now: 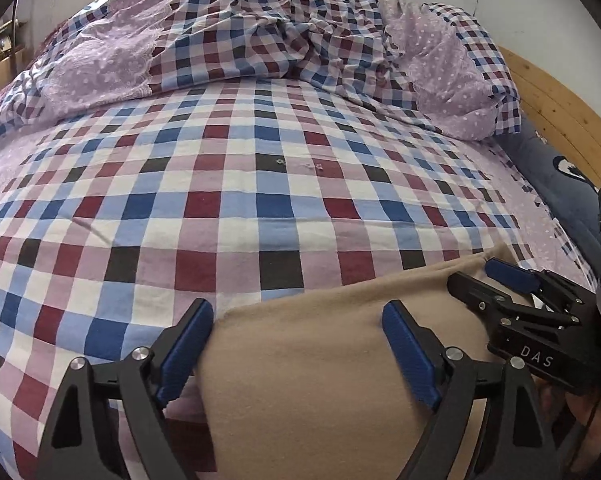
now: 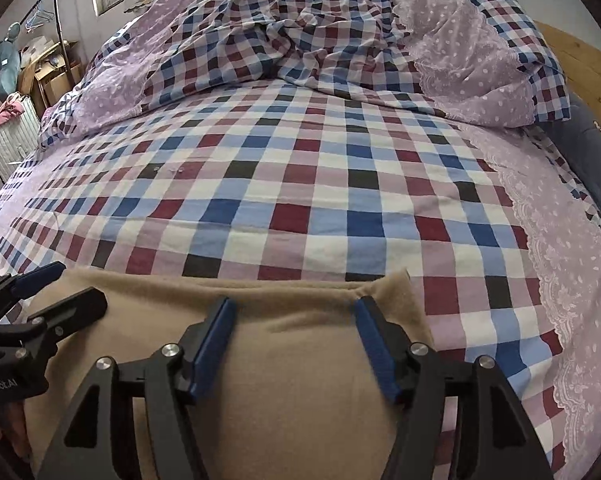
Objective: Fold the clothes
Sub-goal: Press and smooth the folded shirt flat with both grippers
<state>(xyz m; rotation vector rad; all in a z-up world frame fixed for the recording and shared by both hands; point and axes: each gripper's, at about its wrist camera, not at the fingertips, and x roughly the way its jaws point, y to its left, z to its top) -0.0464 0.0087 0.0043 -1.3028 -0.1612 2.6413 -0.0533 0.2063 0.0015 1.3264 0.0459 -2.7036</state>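
A beige fleece garment point(image 1: 300, 400) lies flat on the near part of a checked bed sheet point(image 1: 236, 200). Its straight far edge runs across both views. My left gripper point(image 1: 298, 340) is open above the garment's left end, with one finger off the cloth edge and the other over the cloth. My right gripper point(image 2: 294, 340) is open over the garment point(image 2: 292, 400) near its far right corner point(image 2: 396, 284). Each gripper shows in the other's view: the right gripper point(image 1: 488, 280) at the right, the left gripper point(image 2: 56, 290) at the left. Neither holds cloth.
A rumpled checked duvet point(image 2: 300, 32) with purple dotted, lace-trimmed parts is heaped at the far side of the bed. A dark blue pillow point(image 1: 560, 184) and a wooden headboard point(image 1: 556, 100) are at the right. A clothes rack, boxes and a white ribbed case point(image 2: 8, 144) stand at the left.
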